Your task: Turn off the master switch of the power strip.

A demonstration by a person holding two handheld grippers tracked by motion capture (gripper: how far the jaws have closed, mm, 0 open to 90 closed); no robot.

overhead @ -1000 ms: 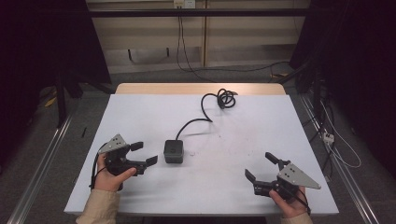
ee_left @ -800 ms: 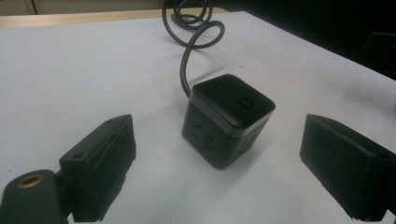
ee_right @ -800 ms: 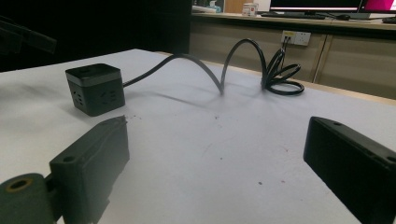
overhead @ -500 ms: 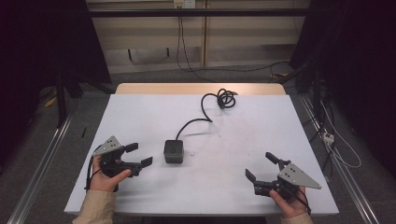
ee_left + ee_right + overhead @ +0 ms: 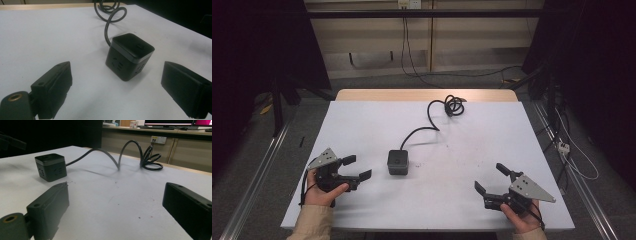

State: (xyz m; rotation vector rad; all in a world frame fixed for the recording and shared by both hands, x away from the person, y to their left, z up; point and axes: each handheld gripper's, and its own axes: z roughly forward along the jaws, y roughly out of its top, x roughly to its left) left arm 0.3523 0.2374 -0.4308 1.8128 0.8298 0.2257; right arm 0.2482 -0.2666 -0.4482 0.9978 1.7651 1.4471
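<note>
A black cube power socket (image 5: 397,162) sits near the middle of the white table (image 5: 362,120). Its black cable (image 5: 427,125) runs back to a coil (image 5: 452,105) at the far edge. My left gripper (image 5: 357,168) rests at the table's left front, open, jaws pointing at the cube a short way off. In the left gripper view the cube (image 5: 129,55) stands just beyond the spread jaws. My right gripper (image 5: 491,178) lies at the right front, open and holding nothing. The right gripper view has the cube (image 5: 50,166) far left and the coil (image 5: 150,158) at the back.
A wooden strip (image 5: 427,95) edges the table's far side. Cables trail on the floor behind it and to the right (image 5: 562,145). Metal rails (image 5: 257,175) run along both sides of the table.
My left gripper has slid a little back toward the table's front-left. The right gripper and the cube have stayed put.
</note>
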